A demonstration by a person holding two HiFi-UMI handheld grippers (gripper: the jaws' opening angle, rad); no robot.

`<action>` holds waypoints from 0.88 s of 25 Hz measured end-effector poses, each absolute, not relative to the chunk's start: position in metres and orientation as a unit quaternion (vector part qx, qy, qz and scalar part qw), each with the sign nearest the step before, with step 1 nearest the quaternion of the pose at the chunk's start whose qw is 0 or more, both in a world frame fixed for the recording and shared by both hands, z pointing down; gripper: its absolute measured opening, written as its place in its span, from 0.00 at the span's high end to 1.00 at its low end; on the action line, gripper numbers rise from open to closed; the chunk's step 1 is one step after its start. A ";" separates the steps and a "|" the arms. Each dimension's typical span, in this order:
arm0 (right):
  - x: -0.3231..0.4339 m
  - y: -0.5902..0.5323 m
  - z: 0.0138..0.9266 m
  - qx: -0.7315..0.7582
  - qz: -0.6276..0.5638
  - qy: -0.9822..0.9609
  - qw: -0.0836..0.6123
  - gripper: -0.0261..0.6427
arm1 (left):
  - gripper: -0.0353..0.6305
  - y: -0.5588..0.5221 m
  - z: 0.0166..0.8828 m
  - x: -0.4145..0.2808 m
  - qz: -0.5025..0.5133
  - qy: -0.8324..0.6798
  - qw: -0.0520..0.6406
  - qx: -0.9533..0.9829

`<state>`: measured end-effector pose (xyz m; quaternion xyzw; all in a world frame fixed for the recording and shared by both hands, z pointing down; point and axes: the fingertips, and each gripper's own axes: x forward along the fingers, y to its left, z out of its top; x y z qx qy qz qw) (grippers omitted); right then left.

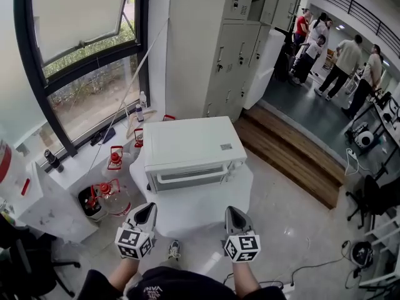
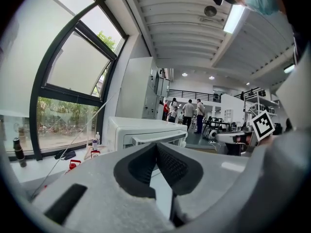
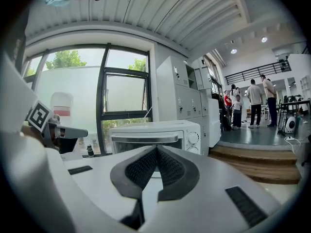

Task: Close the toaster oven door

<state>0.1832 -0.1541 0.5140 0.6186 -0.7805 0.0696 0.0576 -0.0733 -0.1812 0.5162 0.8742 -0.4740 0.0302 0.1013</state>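
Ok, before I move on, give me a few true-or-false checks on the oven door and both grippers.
1. The toaster oven door stands shut. True.
2. The left gripper is clamped on the door's handle. False: its jaws are together with nothing in them, short of the oven.
3. The right gripper has its jaws together with nothing between them. True.
4. The knobs sit left of the door. False: in the right gripper view they are at the door's right.
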 end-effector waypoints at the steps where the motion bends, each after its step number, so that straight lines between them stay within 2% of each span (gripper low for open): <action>1: 0.182 -0.147 0.514 0.618 0.070 -0.781 0.056 0.96 | 0.92 -0.175 0.516 -0.073 0.034 -0.474 0.099 0.874; 22: 0.177 -0.044 0.518 0.614 0.082 -0.784 0.040 0.96 | 0.92 -0.088 0.521 -0.037 0.091 -0.439 0.049 0.892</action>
